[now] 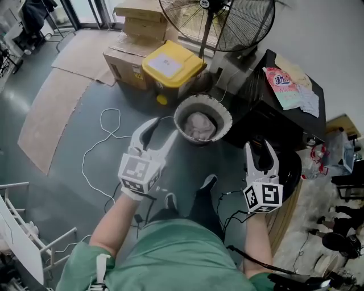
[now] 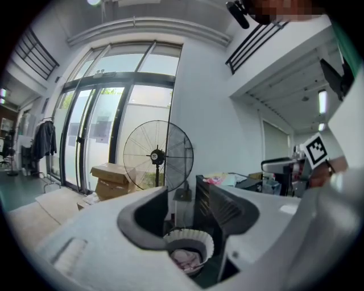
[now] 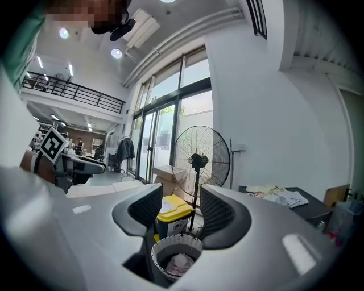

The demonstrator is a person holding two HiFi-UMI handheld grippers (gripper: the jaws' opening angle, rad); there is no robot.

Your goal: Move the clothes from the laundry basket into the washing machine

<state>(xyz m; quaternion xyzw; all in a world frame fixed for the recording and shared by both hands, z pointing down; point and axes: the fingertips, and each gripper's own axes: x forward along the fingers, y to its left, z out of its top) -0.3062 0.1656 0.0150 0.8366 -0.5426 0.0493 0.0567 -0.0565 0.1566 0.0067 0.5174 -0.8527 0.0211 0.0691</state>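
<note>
A round laundry basket (image 1: 223, 113) with a scalloped white rim stands on the grey floor, holding pale pink clothes (image 1: 199, 126). My left gripper (image 1: 161, 131) hovers just left of it and a little nearer to me, open and empty. To the basket's right, my right gripper (image 1: 259, 149) is open and empty too, beside a black machine (image 1: 284, 122) that looks like the washer. In the left gripper view the basket (image 2: 199, 237) and clothes (image 2: 185, 258) show between the open gripper (image 2: 190, 216) fingers. The right gripper (image 3: 181, 213) frames the basket (image 3: 177, 245) likewise.
A yellow-lidded bin (image 1: 170, 65), cardboard boxes (image 1: 142, 23) and a standing fan (image 1: 216, 17) lie beyond the basket. A white cable (image 1: 102, 142) loops over the floor at left. A white rack (image 1: 23, 233) is at lower left. Packets (image 1: 287, 85) lie on the black machine.
</note>
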